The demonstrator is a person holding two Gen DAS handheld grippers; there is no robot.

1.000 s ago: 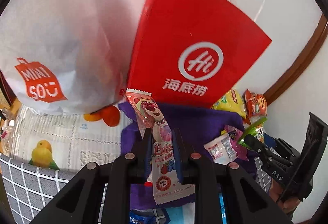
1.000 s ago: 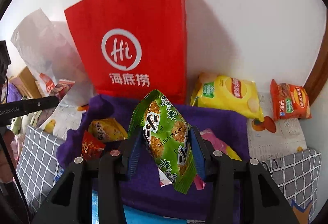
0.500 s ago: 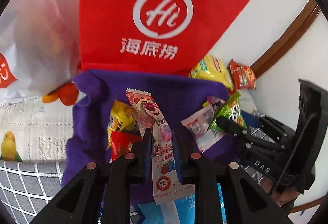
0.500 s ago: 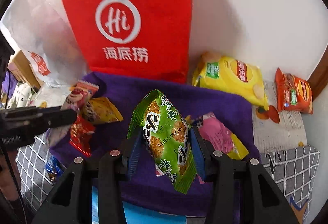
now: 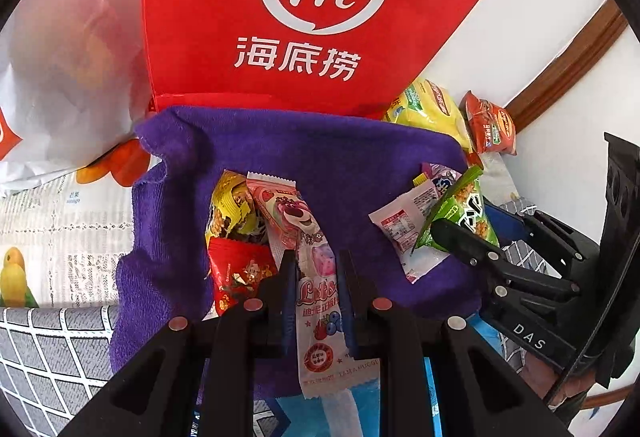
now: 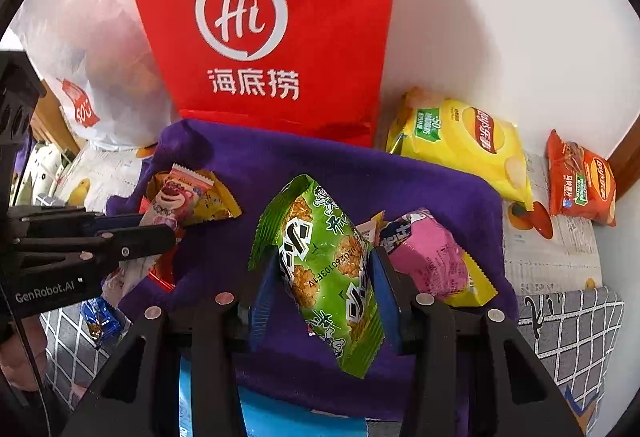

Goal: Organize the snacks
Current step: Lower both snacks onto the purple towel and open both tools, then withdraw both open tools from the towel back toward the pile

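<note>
The tall red paper bag behind your work area carried a white ringed "Hi" logo with 海底捞 beneath it. To its left stood a white plastic bag with an orange tag on which only "SO" could be read. On the right, a yellow Lay's chip bag lay against the wall, and an orange Lay's bag lay just beyond it.

Your left gripper was clenched on a slim pink candy packet printed with a strawberry bear and "Lots"; smaller Chinese print lower down was too fine to read. The packet ran up between the fingers and stuck out beyond their tips, over the purple towel. Beside it on the towel lay a yellow snack pack and a red one, both touching the pink packet's left edge.

Your right gripper gripped a green snack pouch with black-and-white characters and a stamped code, "H2026010", printed upside down. The pouch sat tilted between the blue pads, its top beyond the fingertips, above the towel's middle. A pink wrapped snack lay on the towel just right of it. The side of your left gripper read "GenRobot.AI"; the right one showed "DAS".
</note>
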